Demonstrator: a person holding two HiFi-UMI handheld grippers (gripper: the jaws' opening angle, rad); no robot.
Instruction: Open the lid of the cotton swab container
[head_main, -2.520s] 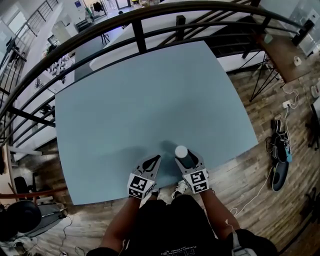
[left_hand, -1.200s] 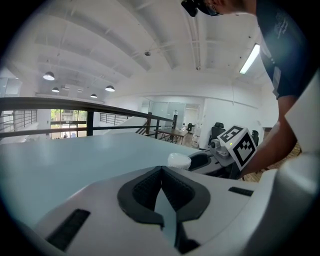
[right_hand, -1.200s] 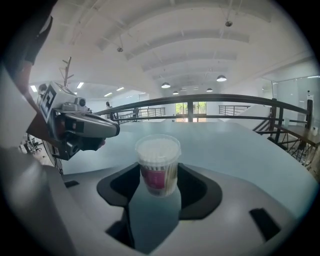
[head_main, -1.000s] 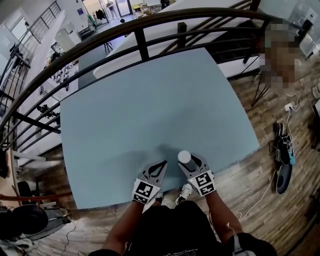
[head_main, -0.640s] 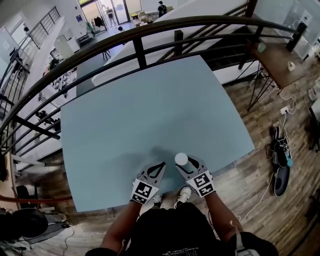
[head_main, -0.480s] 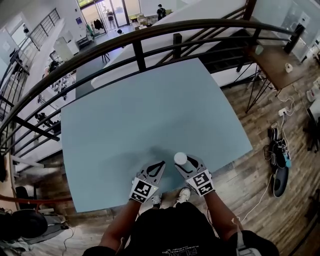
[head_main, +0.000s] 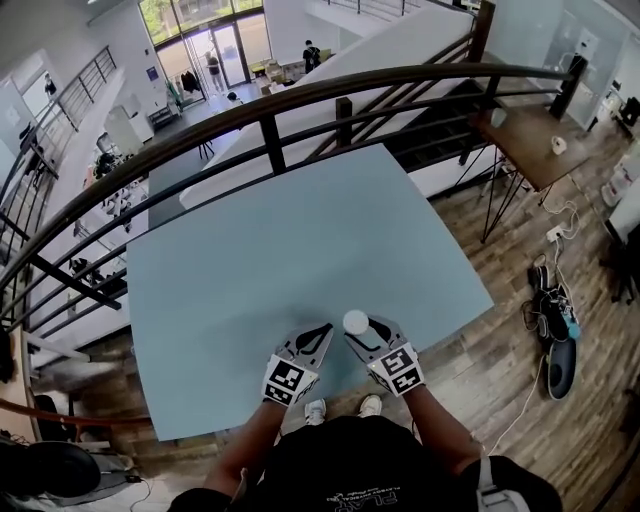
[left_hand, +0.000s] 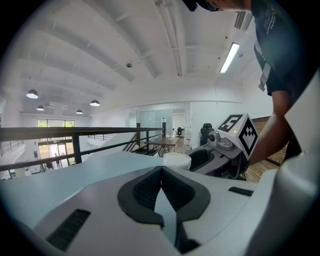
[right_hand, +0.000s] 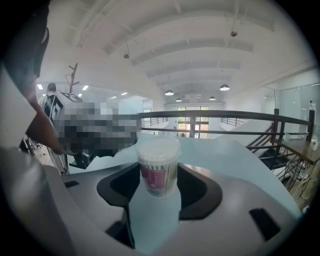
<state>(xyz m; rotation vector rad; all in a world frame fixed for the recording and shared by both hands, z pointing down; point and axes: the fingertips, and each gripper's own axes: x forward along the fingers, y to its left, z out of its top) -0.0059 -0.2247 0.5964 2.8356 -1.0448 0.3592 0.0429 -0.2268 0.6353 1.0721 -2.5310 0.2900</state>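
Note:
The cotton swab container (right_hand: 158, 167) is a small clear tub with a pink label and a white lid (head_main: 356, 321), standing upright near the table's front edge. My right gripper (head_main: 358, 330) is shut on the tub's body, one black pad (right_hand: 197, 191) on each side, and the lid is on. My left gripper (head_main: 322, 330) hovers just left of it, jaws shut with nothing between them. In the left gripper view the lid (left_hand: 177, 160) shows beyond the shut pads (left_hand: 145, 190), with the right gripper (left_hand: 220, 155) behind it.
The pale blue table (head_main: 300, 250) stretches away from me. A dark metal railing (head_main: 270, 110) runs along its far and left sides. A wooden floor with cables and shoes (head_main: 555, 320) lies to the right.
Both grippers and the container stay near the front edge, the right still clamped on the tub. The head view has tilted up, showing more of the hall beyond the railing.

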